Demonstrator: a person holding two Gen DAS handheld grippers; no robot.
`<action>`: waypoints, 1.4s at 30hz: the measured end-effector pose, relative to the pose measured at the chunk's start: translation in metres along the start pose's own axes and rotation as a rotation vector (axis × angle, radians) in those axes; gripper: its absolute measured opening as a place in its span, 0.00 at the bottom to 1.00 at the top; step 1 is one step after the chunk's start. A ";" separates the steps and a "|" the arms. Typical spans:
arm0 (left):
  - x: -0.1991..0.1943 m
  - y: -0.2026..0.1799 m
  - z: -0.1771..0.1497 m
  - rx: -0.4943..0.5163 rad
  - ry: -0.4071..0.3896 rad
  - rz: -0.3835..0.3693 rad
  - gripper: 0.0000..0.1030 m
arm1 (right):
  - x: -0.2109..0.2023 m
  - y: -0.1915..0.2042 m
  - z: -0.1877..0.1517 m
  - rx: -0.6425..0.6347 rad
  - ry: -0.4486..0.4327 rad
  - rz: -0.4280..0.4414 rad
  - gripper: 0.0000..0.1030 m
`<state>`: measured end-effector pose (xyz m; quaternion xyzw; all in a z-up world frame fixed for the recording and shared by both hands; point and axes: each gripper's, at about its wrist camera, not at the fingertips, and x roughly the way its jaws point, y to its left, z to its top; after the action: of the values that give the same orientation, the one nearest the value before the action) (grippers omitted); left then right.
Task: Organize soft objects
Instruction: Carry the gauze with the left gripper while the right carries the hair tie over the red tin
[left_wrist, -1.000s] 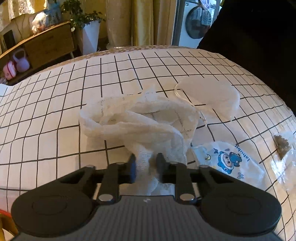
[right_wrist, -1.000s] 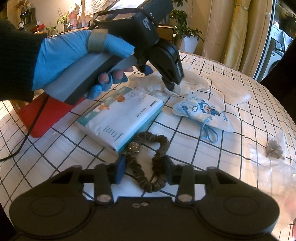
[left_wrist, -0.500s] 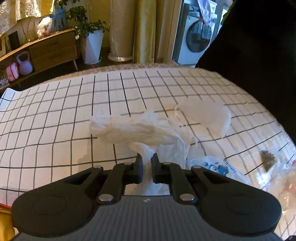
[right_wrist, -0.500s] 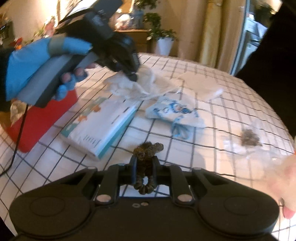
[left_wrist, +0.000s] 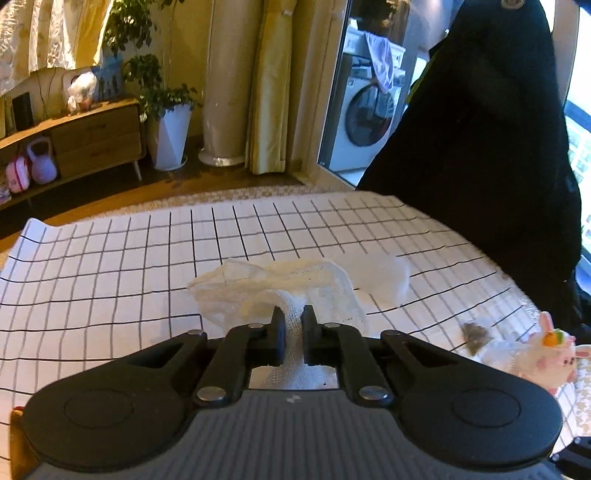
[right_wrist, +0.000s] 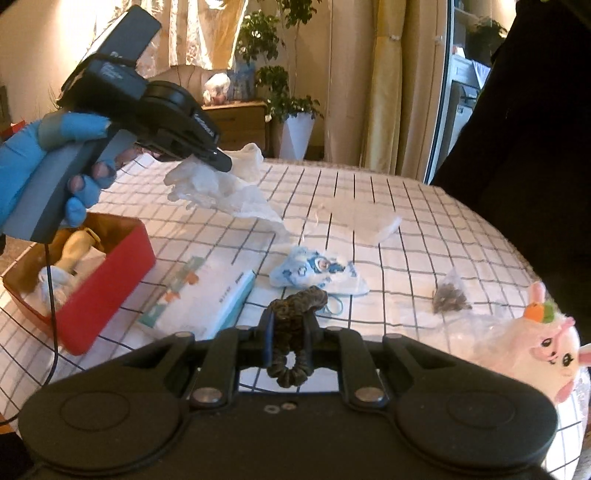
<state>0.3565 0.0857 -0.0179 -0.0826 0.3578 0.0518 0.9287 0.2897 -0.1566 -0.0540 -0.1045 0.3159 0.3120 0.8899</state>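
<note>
My left gripper (left_wrist: 293, 325) is shut on a white gauzy cloth (left_wrist: 280, 284), which hangs from its jaws above the checked table. From the right wrist view that left gripper (right_wrist: 221, 162) sits in a blue-gloved hand (right_wrist: 44, 147), with the white cloth (right_wrist: 221, 188) dangling off the table. My right gripper (right_wrist: 290, 321) is shut on a dark brown scrunchie (right_wrist: 295, 306), lifted clear of the tabletop. A red box (right_wrist: 92, 273) at the left holds several soft items.
On the checked tablecloth (right_wrist: 406, 206) lie a white tissue pack (right_wrist: 199, 299), a blue cartoon face mask (right_wrist: 317, 273), a white pad (right_wrist: 373, 221), a small bag of dark bits (right_wrist: 450, 299) and a pink-white plush toy (right_wrist: 532, 350). A dark-clothed person (right_wrist: 528, 147) stands at the right.
Both grippers shut on their items and rose: the left lifted the white cloth off the table, the right squeezed the scrunchie and raised it. More of the room shows behind.
</note>
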 end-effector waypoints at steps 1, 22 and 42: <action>-0.007 0.002 0.001 -0.003 -0.002 -0.006 0.08 | -0.004 0.002 0.002 0.001 -0.006 0.002 0.14; -0.160 0.054 -0.015 0.009 -0.128 -0.067 0.08 | -0.068 0.076 0.044 -0.052 -0.134 0.125 0.14; -0.198 0.134 -0.039 -0.004 -0.106 -0.012 0.08 | -0.029 0.162 0.069 -0.145 -0.102 0.242 0.14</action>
<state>0.1643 0.2025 0.0711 -0.0840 0.3074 0.0513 0.9465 0.2059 -0.0178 0.0193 -0.1138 0.2574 0.4437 0.8508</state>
